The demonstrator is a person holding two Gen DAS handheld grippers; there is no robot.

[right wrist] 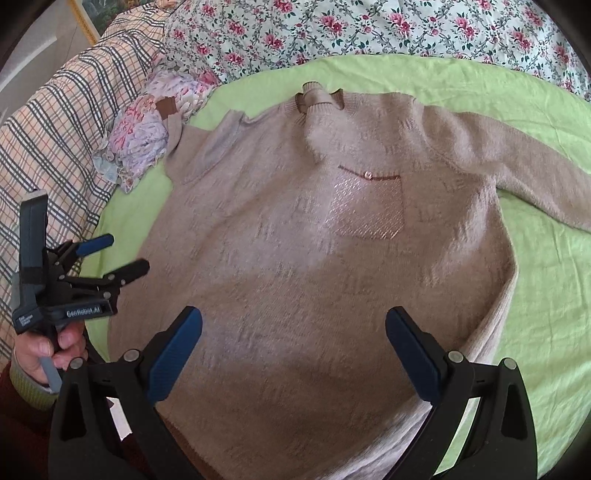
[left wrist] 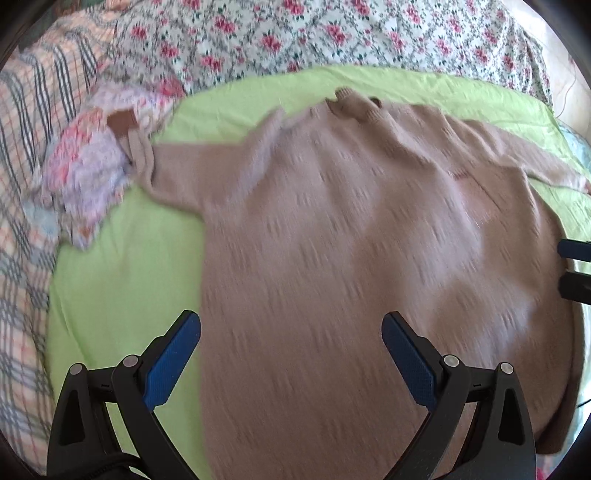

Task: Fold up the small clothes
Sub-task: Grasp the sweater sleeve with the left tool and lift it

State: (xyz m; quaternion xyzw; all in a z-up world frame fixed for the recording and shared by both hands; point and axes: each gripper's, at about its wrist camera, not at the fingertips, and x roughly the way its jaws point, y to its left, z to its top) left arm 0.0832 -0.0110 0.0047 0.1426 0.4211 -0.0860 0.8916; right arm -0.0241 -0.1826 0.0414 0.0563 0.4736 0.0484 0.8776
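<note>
A beige knitted sweater [right wrist: 314, 229] lies spread flat, front up, on a light green sheet [right wrist: 546, 280], collar at the far side and both sleeves out; it has a chest pocket [right wrist: 369, 206]. It also shows in the left wrist view [left wrist: 332, 258], blurred. My left gripper [left wrist: 291, 328] is open and empty above the sweater's lower left part; it shows in the right wrist view [right wrist: 118, 254] at the sweater's left edge, held by a hand. My right gripper [right wrist: 293, 328] is open and empty above the lower hem; its fingertips [left wrist: 574, 249] show at the right edge of the left wrist view.
A crumpled floral garment [right wrist: 147, 136] lies at the sweater's left cuff. A plaid blanket [right wrist: 62, 122] lies on the left. A floral bedspread [right wrist: 369, 33] runs along the far side. The green sheet extends to the right of the sweater.
</note>
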